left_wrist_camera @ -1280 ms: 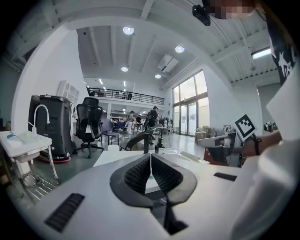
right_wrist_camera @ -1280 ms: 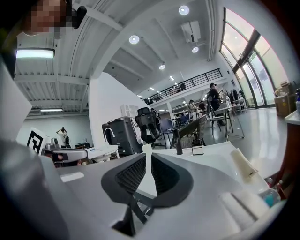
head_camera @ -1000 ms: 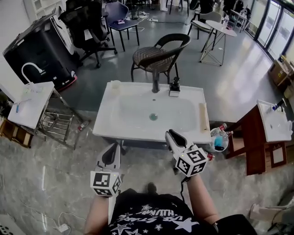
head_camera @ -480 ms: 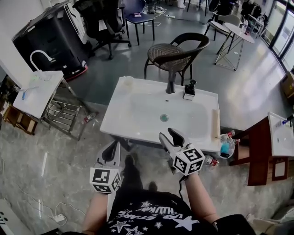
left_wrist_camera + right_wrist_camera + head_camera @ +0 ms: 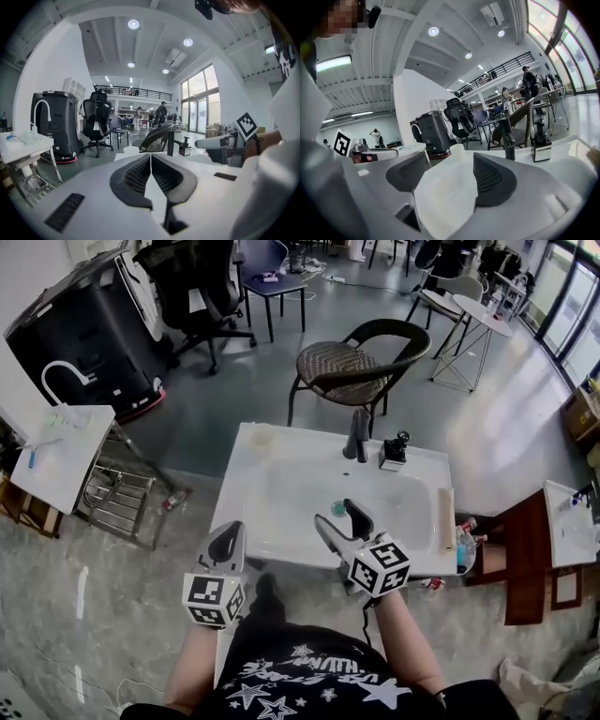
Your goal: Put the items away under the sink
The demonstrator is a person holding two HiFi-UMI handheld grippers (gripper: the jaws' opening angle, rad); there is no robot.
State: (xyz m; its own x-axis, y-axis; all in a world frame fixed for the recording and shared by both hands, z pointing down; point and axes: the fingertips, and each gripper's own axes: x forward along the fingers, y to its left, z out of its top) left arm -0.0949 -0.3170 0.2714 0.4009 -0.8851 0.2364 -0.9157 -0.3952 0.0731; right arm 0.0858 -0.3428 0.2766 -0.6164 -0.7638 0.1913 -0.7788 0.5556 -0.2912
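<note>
A white sink (image 5: 272, 486) stands in front of me, with a dark faucet (image 5: 359, 435), a soap dispenser (image 5: 394, 451) and a white cup (image 5: 261, 435) along its back rim. Several bottles (image 5: 466, 542) lie on the floor by its right side. My left gripper (image 5: 228, 532) is shut and empty, level with the sink's front left edge; its pads (image 5: 140, 174) meet. My right gripper (image 5: 336, 515) hangs over the sink's front rim. Its jaws have just been opening and stand open, with nothing between the pads (image 5: 490, 176). The space under the sink is hidden.
A wicker chair (image 5: 352, 357) stands behind the sink. At the left are a small white basin stand (image 5: 56, 451) and a wire rack (image 5: 117, 502). A wooden stand (image 5: 525, 549) is at the right. A pale strip (image 5: 447, 507) lies on the sink's right rim.
Both grippers have moved forward to the sink's front edge. The right gripper's jaws have gone from shut to open. The left jaws stay shut.
</note>
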